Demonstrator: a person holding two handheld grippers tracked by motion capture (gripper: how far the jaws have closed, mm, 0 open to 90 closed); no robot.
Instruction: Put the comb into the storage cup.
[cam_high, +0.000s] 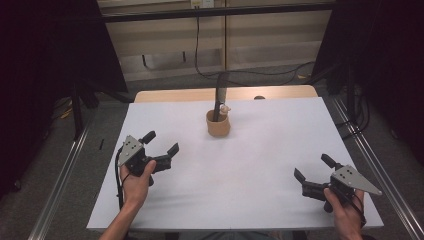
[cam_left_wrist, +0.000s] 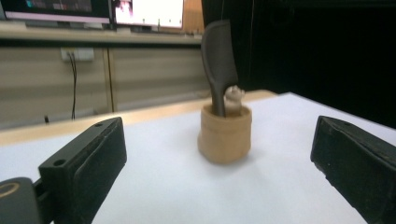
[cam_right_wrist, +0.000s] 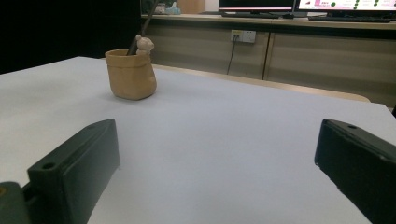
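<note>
Spatula (cam_high: 220, 95), dark and long, was the thing both grippers seemed to be after, and it stood in a small tan pot (cam_high: 218, 126) near the far middle of the white table (cam_high: 260, 165). The left gripper (cam_high: 161, 142) sat low on the near left side, held in a hand (cam_high: 136, 181). Its two black jaws were spread wide and had nothing between them. It pointed toward the pot, but it was well apart from it. The right gripper (cam_high: 311, 175) was on the near right side, in the other hand (cam_high: 345, 212). Its jaws were wide open too, and they held nothing.

From the left gripper view, the spatula (cam_left_wrist: 218, 65) looked thin at the bottom and wider up top, and it leaned a little. Right beside it in the pot (cam_left_wrist: 225, 136) was a tiny pale bear (cam_left_wrist: 233, 99) that peeked over the rim.

I thought the spatula would be light and stiff, maybe a bit smooth, so it could slip. The best place to grab it looked like the tall part that stuck up above the rim. The pot looked small and light, so it could tip or slide if the spatula got pulled sideways. One gripper could hold the pot by its side while the other lifted the spatula straight up.
</note>
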